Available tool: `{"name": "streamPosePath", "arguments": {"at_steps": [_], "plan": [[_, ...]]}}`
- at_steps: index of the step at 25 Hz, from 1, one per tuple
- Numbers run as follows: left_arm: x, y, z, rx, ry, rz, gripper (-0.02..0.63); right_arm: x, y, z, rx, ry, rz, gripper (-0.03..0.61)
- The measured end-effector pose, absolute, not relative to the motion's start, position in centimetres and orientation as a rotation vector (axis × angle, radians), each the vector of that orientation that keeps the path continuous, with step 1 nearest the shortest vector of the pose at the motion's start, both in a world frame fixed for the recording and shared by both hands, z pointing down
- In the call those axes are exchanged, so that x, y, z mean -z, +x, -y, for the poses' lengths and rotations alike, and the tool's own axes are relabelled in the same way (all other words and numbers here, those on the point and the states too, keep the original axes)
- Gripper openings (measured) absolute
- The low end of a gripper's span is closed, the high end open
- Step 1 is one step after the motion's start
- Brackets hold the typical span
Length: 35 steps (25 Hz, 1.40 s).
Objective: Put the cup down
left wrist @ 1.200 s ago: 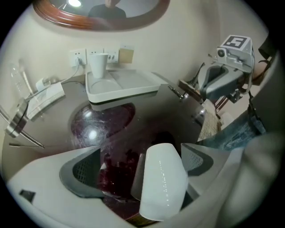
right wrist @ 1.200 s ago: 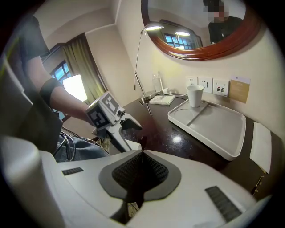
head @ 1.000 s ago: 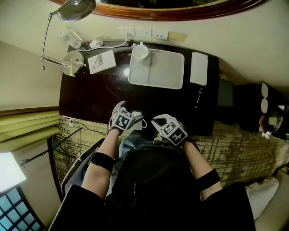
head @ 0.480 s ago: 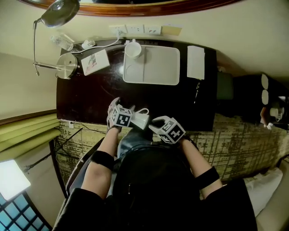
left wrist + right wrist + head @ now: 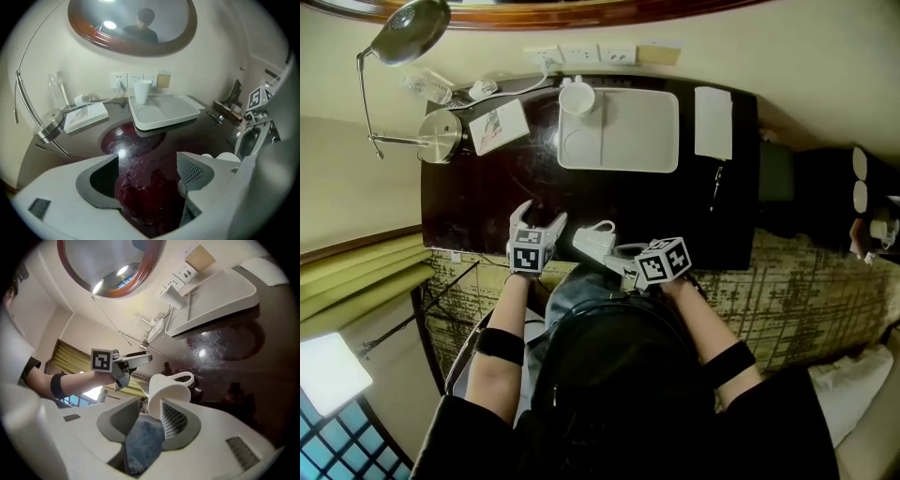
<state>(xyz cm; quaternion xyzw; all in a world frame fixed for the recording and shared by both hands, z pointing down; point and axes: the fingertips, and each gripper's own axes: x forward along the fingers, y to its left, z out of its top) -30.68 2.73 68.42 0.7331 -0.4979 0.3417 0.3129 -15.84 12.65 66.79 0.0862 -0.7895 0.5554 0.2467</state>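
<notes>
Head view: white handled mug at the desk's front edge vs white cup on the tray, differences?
Pose: the white handled mug is tipped, its side showing; the white cup stands upright, mouth up. Place: the mug is at the dark desk's front edge, the cup in the white tray's far left corner. Both are white.

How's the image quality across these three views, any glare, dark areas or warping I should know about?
Head view: the bright panel at lower left is blown out, and the dark desk swallows detail. Left gripper view: a glare spot on the desk, black fisheye corners. Right gripper view: heavily tilted, and the tray looks bowed.
</notes>
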Motion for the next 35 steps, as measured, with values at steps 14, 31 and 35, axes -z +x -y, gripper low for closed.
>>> {"name": "streamPosePath", "arguments": {"at_steps": [14,31,35], "plan": [[-62.6,-25.8,-3.7,-1.035,2.352,1.083,0.379,-66.2,-13.9,-12.6,-1.531,0.26,2.153,0.158],[-70.2,-16.8,-13.4,-2.119,2.654,-0.001,0.512,-64.4,-6.3,-11.0,-1.523,0.541,2.184,0.153],[-72.1,-16.1,-13.7,-2.158,2.622,-0.081,0.512,-64.5,-4.7,-10.8,-1.549,0.616,2.182,0.153]]}}
